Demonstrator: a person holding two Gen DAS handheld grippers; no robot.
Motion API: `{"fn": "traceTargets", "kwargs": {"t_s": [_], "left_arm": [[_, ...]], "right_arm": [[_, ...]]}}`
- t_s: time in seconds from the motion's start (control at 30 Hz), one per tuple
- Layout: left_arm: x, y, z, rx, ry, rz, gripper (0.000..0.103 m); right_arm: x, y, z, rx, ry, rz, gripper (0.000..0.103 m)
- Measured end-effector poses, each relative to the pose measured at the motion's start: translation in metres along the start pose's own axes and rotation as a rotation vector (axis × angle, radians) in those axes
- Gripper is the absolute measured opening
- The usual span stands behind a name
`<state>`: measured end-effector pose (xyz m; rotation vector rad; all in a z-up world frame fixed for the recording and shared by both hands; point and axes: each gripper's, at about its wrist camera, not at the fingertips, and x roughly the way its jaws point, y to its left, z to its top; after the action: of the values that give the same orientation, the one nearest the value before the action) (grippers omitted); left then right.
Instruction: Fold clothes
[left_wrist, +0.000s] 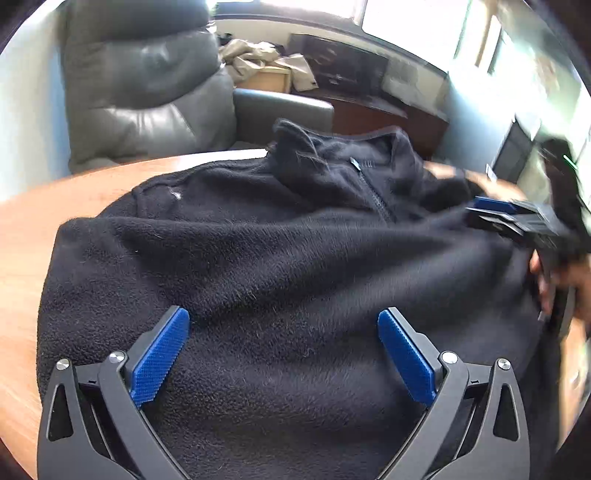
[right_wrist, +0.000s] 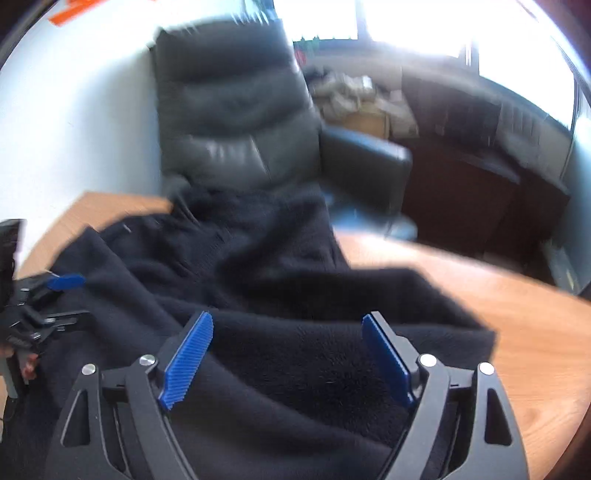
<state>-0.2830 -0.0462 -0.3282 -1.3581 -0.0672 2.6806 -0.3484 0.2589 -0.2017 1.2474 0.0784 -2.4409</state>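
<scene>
A black fleece jacket (left_wrist: 280, 243) with a zipper (left_wrist: 373, 188) and a raised collar lies spread over a round wooden table (left_wrist: 74, 192). My left gripper (left_wrist: 282, 317) hovers open just above the jacket's near part, nothing between its blue pads. My right gripper (right_wrist: 288, 319) is also open, low over a folded edge of the fleece (right_wrist: 295, 362) with bare table (right_wrist: 517, 314) to its right. Each gripper shows in the other's view: the right one (left_wrist: 495, 214), blurred, at the jacket's right side with a hand (left_wrist: 554, 280) behind it, and the left one (right_wrist: 70, 299) at the far left.
A grey leather armchair (left_wrist: 140, 85) stands right behind the table, also visible as the armchair (right_wrist: 236, 122) in the right wrist view. A dark wooden desk (left_wrist: 369, 92) runs under bright windows. Beige cloth (left_wrist: 266, 62) is heaped on a box beside the chair.
</scene>
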Motion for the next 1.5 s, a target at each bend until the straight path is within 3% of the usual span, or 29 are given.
{"fn": "traceTargets", "kwargs": {"t_s": [0.03, 0.1, 0.17, 0.3, 0.4, 0.47, 0.53, 0.6, 0.67, 0.73, 0.93, 1.13, 1.27, 1.37, 1.5], "left_arm": [[0.002, -0.002, -0.001, 0.007, -0.001, 0.008, 0.103], [0.002, -0.003, -0.001, 0.008, 0.005, 0.012, 0.103], [0.003, -0.001, 0.0, -0.003, 0.004, 0.001, 0.103], [0.006, -0.007, -0.006, 0.025, -0.015, 0.019, 0.103], [0.006, -0.004, -0.001, 0.005, -0.027, 0.006, 0.103], [-0.004, 0.003, -0.001, -0.007, -0.027, -0.008, 0.103], [-0.021, 0.005, -0.001, -0.023, -0.04, -0.015, 0.103], [-0.047, 0.009, -0.004, -0.046, -0.069, -0.015, 0.103], [-0.081, 0.015, -0.019, -0.07, -0.105, -0.004, 0.103], [-0.113, 0.021, -0.037, -0.084, -0.124, 0.013, 0.103], [-0.172, 0.017, -0.129, -0.085, -0.017, 0.001, 0.103], [-0.179, -0.016, -0.215, -0.077, 0.139, -0.081, 0.103], [-0.196, -0.024, -0.253, -0.099, 0.197, -0.039, 0.103], [-0.234, -0.029, -0.277, -0.115, 0.222, -0.009, 0.103], [-0.294, -0.033, -0.323, -0.15, 0.312, 0.043, 0.103]], "right_arm": [[0.011, -0.006, -0.003, 0.033, 0.046, -0.006, 0.083], [0.005, -0.016, -0.006, 0.082, 0.013, -0.003, 0.082], [-0.001, -0.022, -0.002, 0.119, 0.023, -0.057, 0.08], [-0.019, -0.012, 0.031, 0.103, -0.09, 0.08, 0.08], [0.008, -0.013, 0.029, 0.113, -0.017, 0.032, 0.08], [0.026, -0.013, 0.027, 0.119, 0.032, -0.001, 0.069], [0.041, -0.014, 0.025, 0.128, 0.076, -0.037, 0.069], [0.009, -0.008, 0.021, 0.132, 0.023, -0.078, 0.07], [-0.033, 0.004, 0.012, 0.111, -0.052, -0.084, 0.08], [-0.066, 0.029, -0.026, 0.084, -0.053, -0.066, 0.09], [-0.162, 0.101, -0.137, 0.008, -0.05, -0.013, 0.091], [-0.149, 0.134, -0.237, 0.002, 0.149, -0.037, 0.089], [-0.172, 0.142, -0.264, -0.052, 0.172, -0.032, 0.087], [-0.227, 0.138, -0.274, -0.033, 0.132, 0.048, 0.087], [-0.304, 0.128, -0.295, -0.059, 0.099, 0.067, 0.087]]}}
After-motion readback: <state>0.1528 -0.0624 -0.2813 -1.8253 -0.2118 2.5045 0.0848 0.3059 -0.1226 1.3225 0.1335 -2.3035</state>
